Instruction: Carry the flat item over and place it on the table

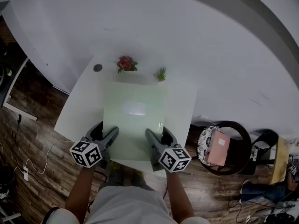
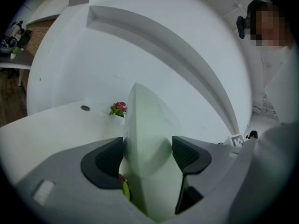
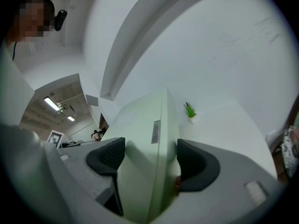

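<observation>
A pale green flat panel (image 1: 133, 120) is held level above the white table (image 1: 77, 106). My left gripper (image 1: 106, 139) clamps its near left edge and my right gripper (image 1: 156, 141) clamps its near right edge. In the left gripper view the panel (image 2: 145, 139) runs edge-on between the dark pads (image 2: 105, 160), which press on it. In the right gripper view the panel (image 3: 149, 148) likewise sits pinched between the pads (image 3: 196, 164), with a small label on its face.
A red flower pot (image 1: 125, 64) and a small green plant (image 1: 161, 73) stand at the table's far edge by the white wall. A round hole (image 1: 97, 67) is in the table's far left. A chair with a pink item (image 1: 219, 146) stands right.
</observation>
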Motion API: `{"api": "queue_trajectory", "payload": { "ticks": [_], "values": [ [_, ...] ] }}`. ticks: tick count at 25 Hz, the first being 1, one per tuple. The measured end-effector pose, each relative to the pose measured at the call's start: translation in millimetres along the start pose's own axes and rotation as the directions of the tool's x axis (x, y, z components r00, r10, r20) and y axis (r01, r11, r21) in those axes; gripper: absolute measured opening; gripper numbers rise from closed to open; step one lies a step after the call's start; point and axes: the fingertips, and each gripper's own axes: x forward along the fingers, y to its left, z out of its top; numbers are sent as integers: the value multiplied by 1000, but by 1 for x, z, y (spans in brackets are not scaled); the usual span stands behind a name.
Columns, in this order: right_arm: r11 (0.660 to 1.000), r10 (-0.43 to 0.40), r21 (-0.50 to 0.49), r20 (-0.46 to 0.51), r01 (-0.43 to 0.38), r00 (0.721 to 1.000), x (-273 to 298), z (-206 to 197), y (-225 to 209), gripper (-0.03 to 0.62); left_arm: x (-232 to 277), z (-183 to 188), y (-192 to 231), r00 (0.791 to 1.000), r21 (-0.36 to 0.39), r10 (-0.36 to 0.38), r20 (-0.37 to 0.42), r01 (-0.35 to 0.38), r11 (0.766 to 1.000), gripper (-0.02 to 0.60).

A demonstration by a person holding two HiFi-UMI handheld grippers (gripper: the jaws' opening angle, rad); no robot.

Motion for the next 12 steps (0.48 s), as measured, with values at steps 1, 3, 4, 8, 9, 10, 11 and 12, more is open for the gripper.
{"api": "queue_trajectory", "payload": {
  "ticks": [1,3,4,8,9,10,11,12],
  "values": [
    [1000,-10,4,-3,10,1000,2,-2,-2,344,3,-1,3,1000,-4,-5,-9,5,1000,327],
    [1000,-26,13,-12,26,1000,5,-6,-7,344,9,-5,8,1000,-13,-11,-27,11,1000,327],
    [999,-32,18,-16,32,999,8,-8,-9,344,12,-6,11,999,-16,-13,-34,12,1000,327],
    [998,-51,43,-34,53,998,18,-19,-18,344,23,-14,23,998,-23,-16,-68,15,1000,327],
    [997,-57,50,-41,59,998,20,-22,-20,342,25,-16,26,997,-25,-16,-78,14,1000,327],
    [996,-62,57,-47,64,997,22,-26,-22,344,28,-19,29,996,-28,-16,-87,14,999,327],
    [996,-66,63,-53,69,996,24,-29,-24,344,30,-21,33,995,-32,-16,-96,13,999,327],
    [995,-70,69,-59,74,996,28,-32,-26,344,33,-23,36,995,-34,-16,-103,12,999,327]
  ]
}}
